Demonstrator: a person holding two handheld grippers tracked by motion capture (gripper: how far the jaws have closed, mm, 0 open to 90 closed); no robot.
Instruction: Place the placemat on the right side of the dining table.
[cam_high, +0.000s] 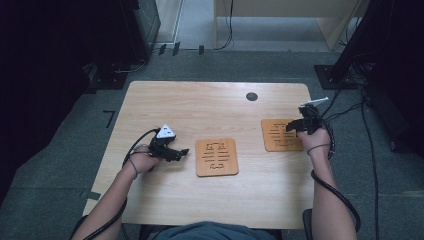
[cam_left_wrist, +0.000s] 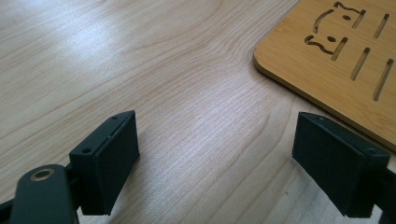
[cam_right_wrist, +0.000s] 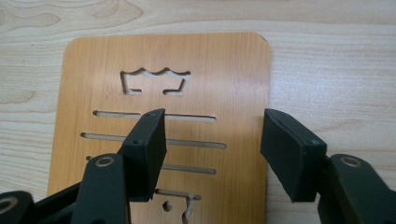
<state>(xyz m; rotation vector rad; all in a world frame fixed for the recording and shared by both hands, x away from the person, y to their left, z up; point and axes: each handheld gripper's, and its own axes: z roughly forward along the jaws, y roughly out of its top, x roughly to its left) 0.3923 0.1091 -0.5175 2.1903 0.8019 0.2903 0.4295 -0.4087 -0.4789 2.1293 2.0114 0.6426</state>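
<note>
Black rubbery pads of the right hand-held gripper hang spread apart over the far-right wooden board, one jaw above its slots, the other at its edge. That board is flat, honey-coloured, round-cornered, cut through with long thin slots and a wavy crown shape. On the pale, fine-grained tabletop a matching second board lies at the middle, same slotted pattern. Left hand-held gripper sits just beside it, jaws wide apart over bare wood, holding nothing. Both boards lie flat, well apart from each other.
</note>
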